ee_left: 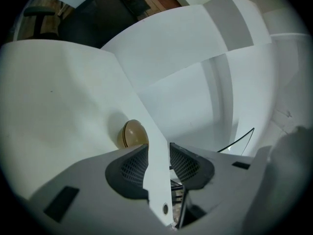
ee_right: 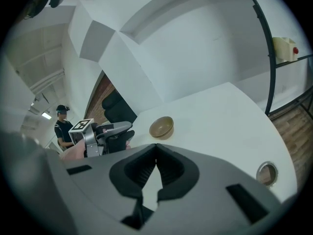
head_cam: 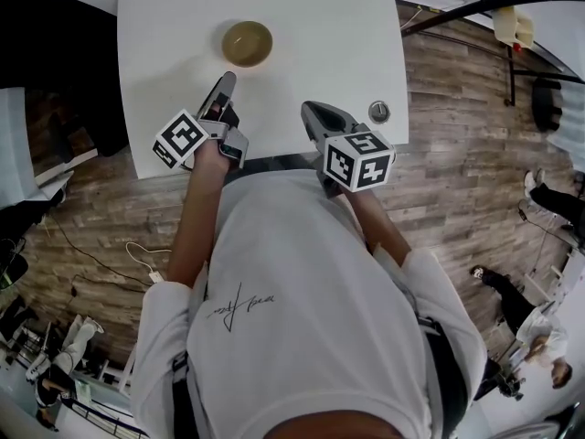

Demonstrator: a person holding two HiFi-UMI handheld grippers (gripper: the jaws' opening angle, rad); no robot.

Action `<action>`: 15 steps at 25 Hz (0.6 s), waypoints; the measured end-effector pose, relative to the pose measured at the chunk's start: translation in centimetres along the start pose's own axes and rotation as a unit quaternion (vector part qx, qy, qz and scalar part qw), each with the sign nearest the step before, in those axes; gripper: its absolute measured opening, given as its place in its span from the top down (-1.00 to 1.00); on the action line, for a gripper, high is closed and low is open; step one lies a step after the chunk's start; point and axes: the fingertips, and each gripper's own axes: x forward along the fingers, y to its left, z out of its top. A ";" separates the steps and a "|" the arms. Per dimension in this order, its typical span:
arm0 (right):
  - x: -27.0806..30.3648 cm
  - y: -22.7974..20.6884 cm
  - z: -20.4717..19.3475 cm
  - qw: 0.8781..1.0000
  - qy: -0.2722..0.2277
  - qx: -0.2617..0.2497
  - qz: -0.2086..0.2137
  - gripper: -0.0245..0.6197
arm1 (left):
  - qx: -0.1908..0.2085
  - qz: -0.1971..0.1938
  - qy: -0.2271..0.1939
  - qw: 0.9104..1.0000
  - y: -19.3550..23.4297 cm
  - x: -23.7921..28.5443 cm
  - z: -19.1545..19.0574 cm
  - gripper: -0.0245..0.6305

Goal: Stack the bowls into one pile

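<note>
Near the far edge of the white rectangular surface (head_cam: pixel 320 26) sits the tan round bowl pile (head_cam: pixel 247 43), two bowls nested as far as I can tell. My left gripper (head_cam: pixel 225 82) hovers on the near side of that pile, close to it and rolled sideways, its fingers a narrow gap apart with nothing gripped. My right gripper (head_cam: pixel 307 108) is off to the pile's near right, fingers closed together and empty. A small round metal insert (head_cam: pixel 378 111) lies right of the pile, by the surface's edge.

Bright even light, fisheye-warped edges
</note>
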 end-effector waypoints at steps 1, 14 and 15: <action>-0.1 -0.2 0.2 1.000 -0.001 -0.003 -0.001 0.89 | 0.010 -0.003 0.000 1.000 -0.3 -0.2 0.0 0.50; -1.5 -0.6 2.6 0.996 -0.012 -0.086 0.031 0.89 | 0.098 0.002 -0.026 0.995 -2.8 -4.6 0.5 0.87; -1.7 -0.6 2.7 0.995 -0.013 -0.092 0.032 0.89 | 0.103 0.002 -0.026 0.994 -2.9 -4.8 0.2 0.89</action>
